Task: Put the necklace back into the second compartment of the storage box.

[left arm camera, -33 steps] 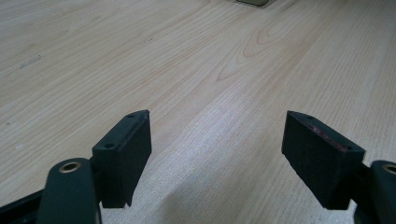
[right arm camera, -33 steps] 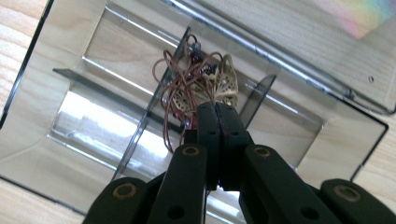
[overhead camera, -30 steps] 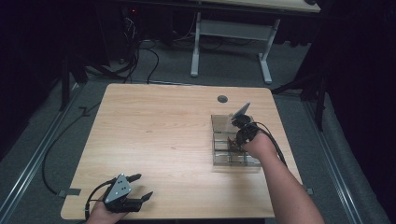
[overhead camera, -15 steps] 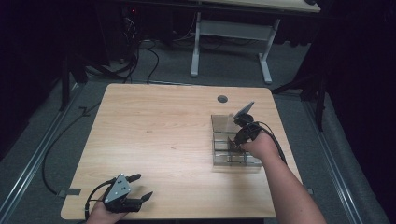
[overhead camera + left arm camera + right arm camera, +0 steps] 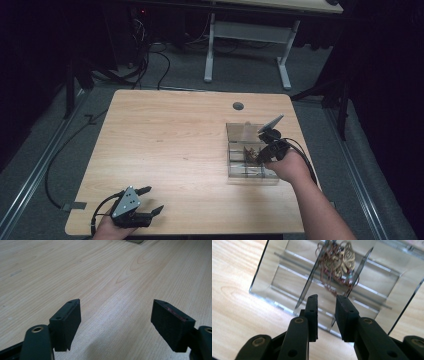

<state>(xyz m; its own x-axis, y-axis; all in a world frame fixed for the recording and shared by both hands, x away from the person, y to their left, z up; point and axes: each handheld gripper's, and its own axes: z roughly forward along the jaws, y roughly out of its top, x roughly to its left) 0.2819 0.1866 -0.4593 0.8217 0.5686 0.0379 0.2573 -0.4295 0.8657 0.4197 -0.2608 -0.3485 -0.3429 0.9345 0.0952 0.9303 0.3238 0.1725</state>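
Observation:
A clear acrylic organizer box (image 5: pixel 252 177) with several compartments stands on the right part of the wooden table (image 5: pixel 170 135). In one compartment lies a tangled brownish bundle of chain or wire (image 5: pixel 248 152) (image 5: pixel 338 258). My right gripper (image 5: pixel 259 158) (image 5: pixel 326 298) hovers over the box and points down at the bundle. Its jaws stand a narrow gap apart with nothing clearly between them, and a loose strand ends just beyond the tips. My left gripper (image 5: pixel 153 200) (image 5: pixel 116 315) rests open at the table's near left corner, over bare wood.
A round cable hole (image 5: pixel 238 106) sits in the table behind the box. The box's dividers (image 5: pixel 308 287) rise close to the right jaws. Another desk's white legs (image 5: pixel 210 50) and floor cables (image 5: pixel 150 55) lie beyond the far edge.
The right hand and its gripper have shifted very slightly over the box. The left gripper has not moved.

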